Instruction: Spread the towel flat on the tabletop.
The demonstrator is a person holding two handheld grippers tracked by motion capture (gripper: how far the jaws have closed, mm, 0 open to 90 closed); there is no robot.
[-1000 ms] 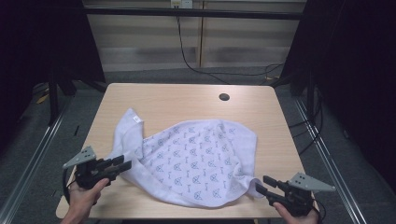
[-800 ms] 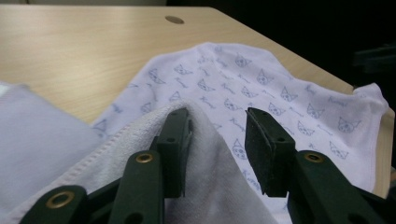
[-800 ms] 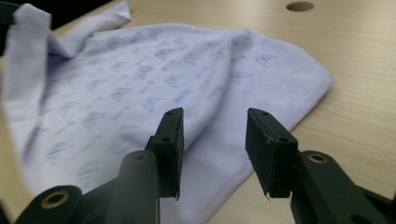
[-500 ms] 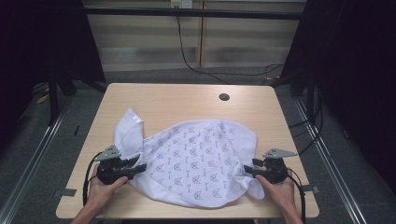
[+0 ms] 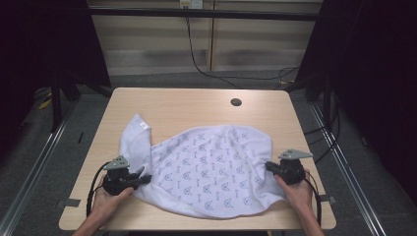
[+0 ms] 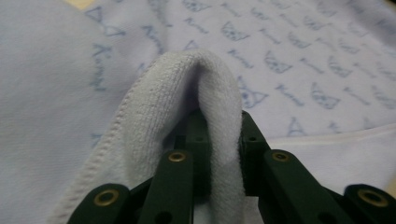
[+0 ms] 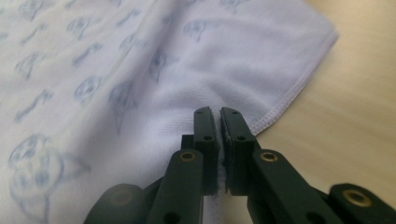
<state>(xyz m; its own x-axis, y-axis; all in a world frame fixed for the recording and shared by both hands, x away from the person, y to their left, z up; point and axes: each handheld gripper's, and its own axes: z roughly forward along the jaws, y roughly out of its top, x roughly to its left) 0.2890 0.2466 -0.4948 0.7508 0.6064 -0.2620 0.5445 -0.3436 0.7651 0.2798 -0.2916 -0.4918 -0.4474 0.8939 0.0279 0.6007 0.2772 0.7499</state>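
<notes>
A: How are the hands set?

B: Both forearms come in low from the near edge of the table [image 5: 196,101]. The left hand [image 5: 105,199] holds the left gripper [image 5: 140,179] pointing right, into the near-left edge of the towel [image 5: 211,167]. The right hand [image 5: 295,191] holds the right gripper [image 5: 268,166] pointing left, at the towel's right edge.

A: And the jaws?

B: The left gripper's jaws are clamped on a raised fold of hem, which humps up over them in the left gripper view. The right gripper's are pressed together on a thin pinch of cloth near a stitched corner.

A: Where does the towel lie?

B: Rumpled on the near half of the table, one corner flipped up at far left. Bare wood stretches beyond it to a small dark hole [image 5: 236,102], and narrow strips run down both sides.
</notes>
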